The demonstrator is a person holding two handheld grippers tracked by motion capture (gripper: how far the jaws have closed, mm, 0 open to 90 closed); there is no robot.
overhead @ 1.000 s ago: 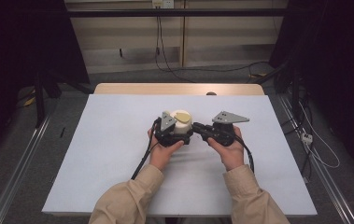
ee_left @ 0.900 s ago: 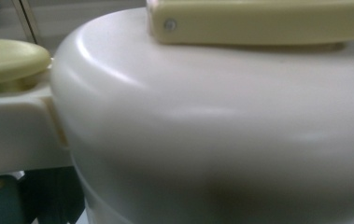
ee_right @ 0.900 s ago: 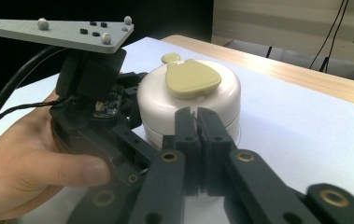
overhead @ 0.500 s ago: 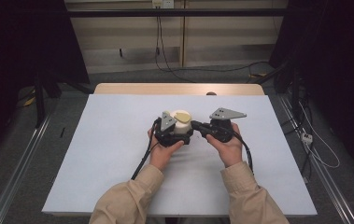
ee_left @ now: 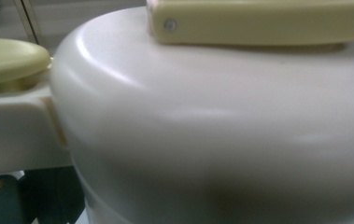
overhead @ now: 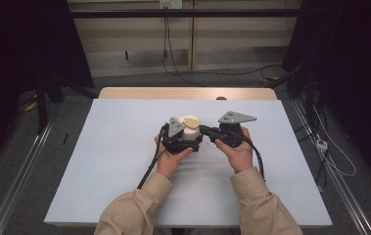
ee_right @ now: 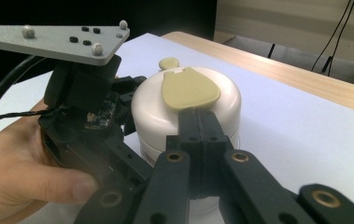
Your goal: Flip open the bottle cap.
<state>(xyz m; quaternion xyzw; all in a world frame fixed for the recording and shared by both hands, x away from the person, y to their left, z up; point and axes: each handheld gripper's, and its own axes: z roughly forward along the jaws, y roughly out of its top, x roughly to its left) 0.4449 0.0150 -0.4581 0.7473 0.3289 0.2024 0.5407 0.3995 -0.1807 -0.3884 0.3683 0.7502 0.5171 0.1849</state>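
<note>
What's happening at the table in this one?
A person works on a small white container with a yellowish flip lid at the middle of the table. The left gripper holds the container from its side. The right gripper has its jaws shut together, their tip at the lid's near edge.

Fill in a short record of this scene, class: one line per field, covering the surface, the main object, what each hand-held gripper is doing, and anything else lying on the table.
Surface: pale blue table
Main object: round cream container with a yellowish flap on top
Left hand-held gripper: against the container's side; whether it grips cannot be told
Right hand-held gripper: jaws shut together, tips at the container's near top edge
Other item: small yellowish piece lying beyond the container
</note>
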